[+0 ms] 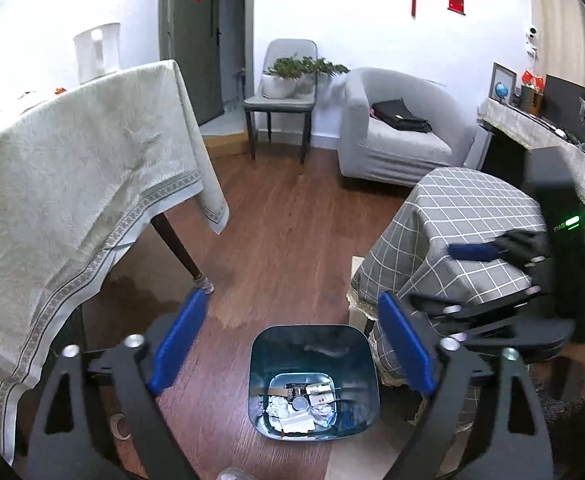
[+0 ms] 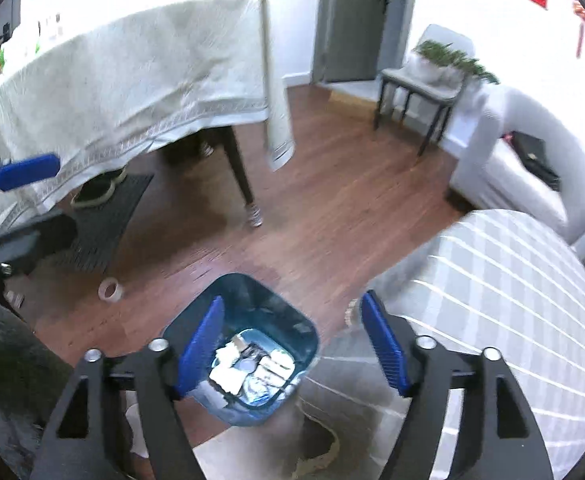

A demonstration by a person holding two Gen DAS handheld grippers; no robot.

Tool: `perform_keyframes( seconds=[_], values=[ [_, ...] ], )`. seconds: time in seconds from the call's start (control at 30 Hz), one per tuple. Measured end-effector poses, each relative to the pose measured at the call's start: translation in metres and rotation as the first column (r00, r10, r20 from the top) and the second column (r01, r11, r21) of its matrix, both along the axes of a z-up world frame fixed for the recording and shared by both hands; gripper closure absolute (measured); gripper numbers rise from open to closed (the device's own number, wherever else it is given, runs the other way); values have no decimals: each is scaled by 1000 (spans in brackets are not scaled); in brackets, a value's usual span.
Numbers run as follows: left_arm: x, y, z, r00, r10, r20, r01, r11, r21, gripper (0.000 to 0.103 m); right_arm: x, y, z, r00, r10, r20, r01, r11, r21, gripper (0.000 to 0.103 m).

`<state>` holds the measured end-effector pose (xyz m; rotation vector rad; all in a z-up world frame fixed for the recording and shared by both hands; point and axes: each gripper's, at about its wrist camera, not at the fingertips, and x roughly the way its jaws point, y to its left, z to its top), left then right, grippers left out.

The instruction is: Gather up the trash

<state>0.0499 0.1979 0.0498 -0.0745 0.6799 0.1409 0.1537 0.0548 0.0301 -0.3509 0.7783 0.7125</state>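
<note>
A blue-green trash bin [image 1: 312,340] stands on the wood floor below both grippers and holds several crumpled papers and wrappers [image 1: 304,406]. It also shows in the right wrist view [image 2: 248,292], with the trash [image 2: 252,372] inside. My left gripper [image 1: 292,344] is open and empty above the bin. My right gripper [image 2: 292,344] is open and empty, above the bin's right side. The right gripper shows at the right of the left wrist view [image 1: 472,252], over the checked cloth.
A table with a cream cloth [image 1: 72,184] stands left, its leg [image 1: 180,252] near the bin. A low table with a grey checked cloth [image 1: 464,220] stands right. A tape roll [image 2: 110,290] lies on the floor. A grey sofa [image 1: 396,136] and a chair with a plant [image 1: 284,92] stand behind.
</note>
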Motion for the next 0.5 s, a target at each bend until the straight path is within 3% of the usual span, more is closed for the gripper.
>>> perform_keyframes(
  seconds=[0.1, 0.27, 0.5],
  values=[
    [-10, -5, 0, 999, 31, 27, -31, 999, -12, 9, -6, -32, 11, 998, -61, 19, 61, 998, 23, 13],
    [-23, -11, -4, 997, 50, 60, -45, 996, -78, 9, -24, -86, 22, 985, -165, 55, 164, 986, 32, 7],
    [-29, -37, -12, 999, 45, 23, -44, 997, -56, 9, -45, -172, 17, 932, -351, 91, 345, 936, 73, 4]
  ],
)
